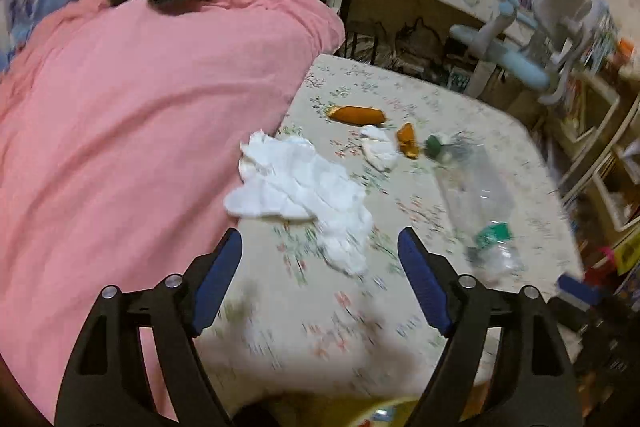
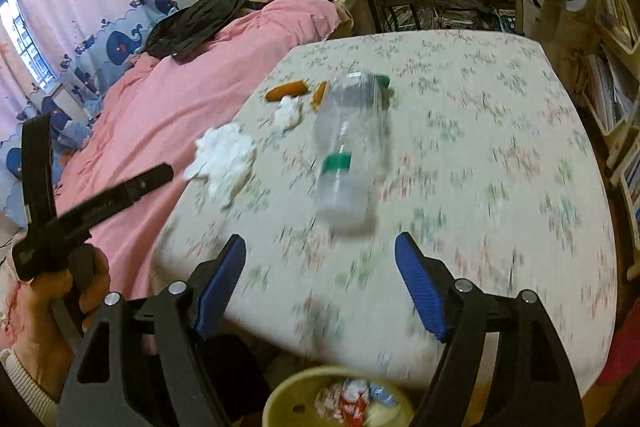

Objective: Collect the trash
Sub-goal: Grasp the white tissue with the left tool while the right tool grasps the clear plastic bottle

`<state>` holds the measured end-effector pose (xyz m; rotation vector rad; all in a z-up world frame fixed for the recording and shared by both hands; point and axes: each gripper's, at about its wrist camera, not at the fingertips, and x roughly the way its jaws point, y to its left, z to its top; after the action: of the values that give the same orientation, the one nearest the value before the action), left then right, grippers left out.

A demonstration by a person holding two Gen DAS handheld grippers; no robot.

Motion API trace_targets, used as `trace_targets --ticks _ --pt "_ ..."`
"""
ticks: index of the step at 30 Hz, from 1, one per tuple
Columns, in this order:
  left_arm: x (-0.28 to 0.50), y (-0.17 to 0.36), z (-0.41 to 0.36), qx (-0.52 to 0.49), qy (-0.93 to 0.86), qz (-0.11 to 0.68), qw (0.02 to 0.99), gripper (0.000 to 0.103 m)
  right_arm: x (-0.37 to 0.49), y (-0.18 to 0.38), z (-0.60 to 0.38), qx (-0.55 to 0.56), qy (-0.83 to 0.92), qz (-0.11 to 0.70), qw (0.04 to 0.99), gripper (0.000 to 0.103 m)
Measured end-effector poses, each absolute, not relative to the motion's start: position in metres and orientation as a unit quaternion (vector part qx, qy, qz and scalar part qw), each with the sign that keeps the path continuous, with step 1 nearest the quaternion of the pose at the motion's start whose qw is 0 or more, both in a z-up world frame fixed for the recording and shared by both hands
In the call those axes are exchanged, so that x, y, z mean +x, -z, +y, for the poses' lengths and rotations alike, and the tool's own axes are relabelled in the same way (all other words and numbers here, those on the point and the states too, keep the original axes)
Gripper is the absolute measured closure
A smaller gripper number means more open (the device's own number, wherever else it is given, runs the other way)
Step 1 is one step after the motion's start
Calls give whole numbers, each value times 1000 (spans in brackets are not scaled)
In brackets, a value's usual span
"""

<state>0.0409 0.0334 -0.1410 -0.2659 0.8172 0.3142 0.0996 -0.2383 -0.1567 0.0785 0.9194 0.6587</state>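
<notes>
A large crumpled white tissue (image 1: 300, 195) (image 2: 224, 155) lies on the floral bed sheet (image 1: 360, 315) (image 2: 480, 167), next to the pink duvet. Beyond it are a small tissue (image 1: 378, 147) (image 2: 288, 111) and two orange peel pieces (image 1: 356, 115) (image 2: 286, 90). A clear plastic bottle (image 1: 476, 191) (image 2: 352, 155) with a green cap and green label lies on its side. My left gripper (image 1: 320, 243) (image 2: 102, 145) is open and empty, just short of the large tissue. My right gripper (image 2: 320, 247) is open and empty, just short of the bottle's base.
A yellowish bin (image 2: 340, 399) holding wrappers stands below the bed's near edge. The pink duvet (image 1: 140, 127) with dark clothes on it covers the left side. A desk and a light blue chair (image 1: 520, 39) stand beyond the bed, shelves to the right.
</notes>
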Motion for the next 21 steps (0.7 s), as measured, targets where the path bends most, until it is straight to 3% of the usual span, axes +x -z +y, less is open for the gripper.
trace_targets --ticks 11,13,15,18,21 --pt "102 178 63 -120 -184 430 876 26 153 177 -216 57 -290 448 844 29" --pt "111 184 61 -106 -176 438 875 40 158 179 -213 57 -290 453 841 29" --pt "118 190 62 -107 -161 455 869 89 162 181 -208 49 -288 454 842 28" --pt "113 184 68 -131 -143 448 873 98 171 185 -203 44 -283 458 842 27" --pt "104 168 73 -144 -135 422 885 99 176 191 -199 42 -278 465 839 27"
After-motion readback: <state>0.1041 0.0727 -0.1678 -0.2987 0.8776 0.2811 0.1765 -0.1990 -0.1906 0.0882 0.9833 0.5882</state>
